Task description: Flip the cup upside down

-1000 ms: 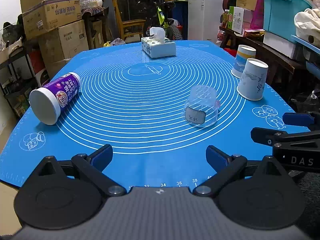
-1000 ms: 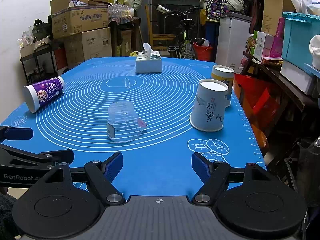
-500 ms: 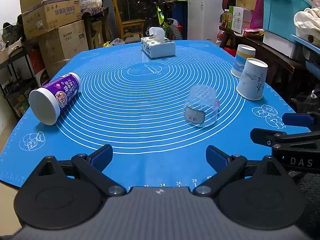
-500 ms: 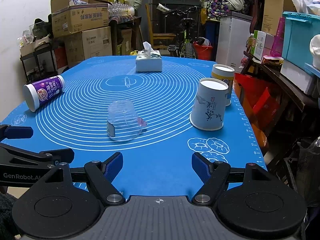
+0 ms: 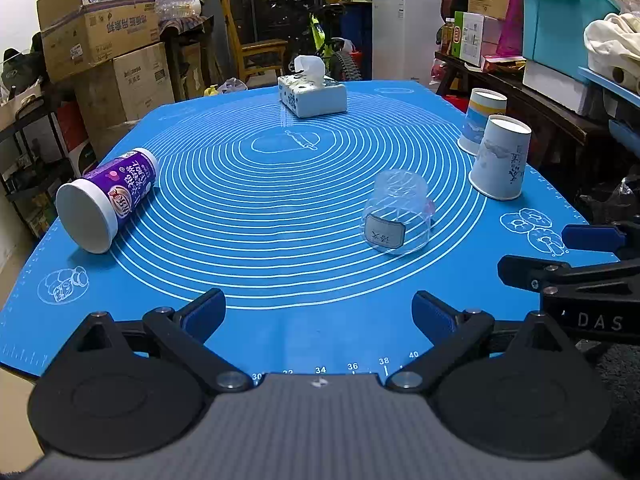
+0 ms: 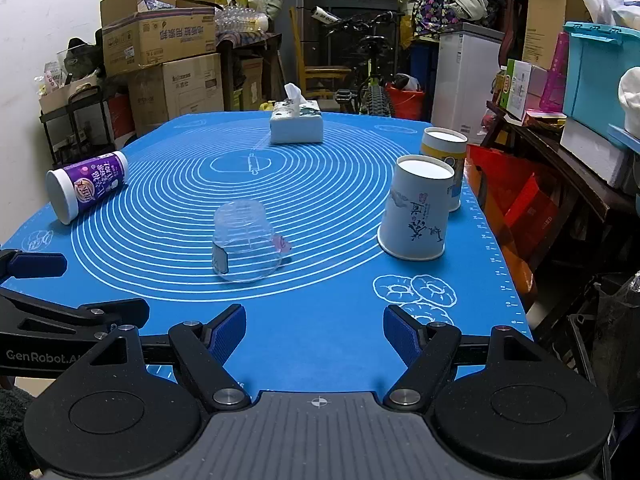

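A clear plastic cup (image 5: 398, 214) stands upside down on the blue mat (image 5: 280, 200); it also shows in the right wrist view (image 6: 244, 246). A purple cup (image 5: 106, 196) lies on its side at the mat's left, seen also in the right wrist view (image 6: 86, 186). Two paper cups, white (image 5: 500, 158) and yellow-banded (image 5: 482, 120), stand upside down at the right. My left gripper (image 5: 318, 316) is open and empty at the mat's near edge. My right gripper (image 6: 314, 330) is open and empty, near the front edge, right of the left one.
A tissue box (image 5: 312, 94) sits at the mat's far end. Cardboard boxes (image 5: 100, 36) stand at the left, a bicycle and a white cabinet (image 5: 404, 32) behind, and shelves with a teal bin (image 5: 560, 20) at the right.
Both grippers have shifted very slightly; the cups have not moved.
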`<state>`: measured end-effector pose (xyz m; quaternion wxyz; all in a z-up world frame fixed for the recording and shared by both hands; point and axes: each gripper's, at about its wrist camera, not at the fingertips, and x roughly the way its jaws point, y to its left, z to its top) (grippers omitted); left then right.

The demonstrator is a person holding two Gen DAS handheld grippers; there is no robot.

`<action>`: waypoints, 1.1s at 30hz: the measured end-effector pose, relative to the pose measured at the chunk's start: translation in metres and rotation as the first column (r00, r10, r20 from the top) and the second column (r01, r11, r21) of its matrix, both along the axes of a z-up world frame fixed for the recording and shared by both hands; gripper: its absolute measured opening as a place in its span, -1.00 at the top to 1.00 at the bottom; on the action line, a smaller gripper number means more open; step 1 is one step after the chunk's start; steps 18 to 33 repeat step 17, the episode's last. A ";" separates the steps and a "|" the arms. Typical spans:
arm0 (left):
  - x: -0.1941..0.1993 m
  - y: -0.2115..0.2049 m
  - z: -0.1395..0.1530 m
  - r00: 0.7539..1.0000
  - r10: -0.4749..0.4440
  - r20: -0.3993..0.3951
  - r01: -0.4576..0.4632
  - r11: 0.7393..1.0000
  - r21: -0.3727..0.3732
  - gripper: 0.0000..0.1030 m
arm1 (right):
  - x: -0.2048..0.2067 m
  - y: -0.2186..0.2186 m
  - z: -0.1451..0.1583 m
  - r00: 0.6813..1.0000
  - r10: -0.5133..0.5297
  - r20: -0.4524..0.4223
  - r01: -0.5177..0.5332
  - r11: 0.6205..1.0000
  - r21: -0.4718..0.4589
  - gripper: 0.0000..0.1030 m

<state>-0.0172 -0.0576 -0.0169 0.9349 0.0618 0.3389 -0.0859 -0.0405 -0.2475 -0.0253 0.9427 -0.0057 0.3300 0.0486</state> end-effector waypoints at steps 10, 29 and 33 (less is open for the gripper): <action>0.000 0.000 0.000 1.000 0.000 -0.001 0.000 1.000 0.000 -0.91 | 0.001 0.001 -0.001 1.000 0.000 -0.002 0.000 1.000 0.000 -0.55; 0.000 0.000 0.000 1.000 -0.001 0.001 0.001 1.000 0.000 -0.92 | 0.001 0.001 -0.002 1.000 0.000 -0.004 0.000 1.000 0.002 -0.55; 0.000 0.000 0.000 1.000 -0.001 0.001 0.001 1.000 0.000 -0.92 | 0.001 0.001 -0.002 1.000 0.000 -0.004 0.000 1.000 0.002 -0.55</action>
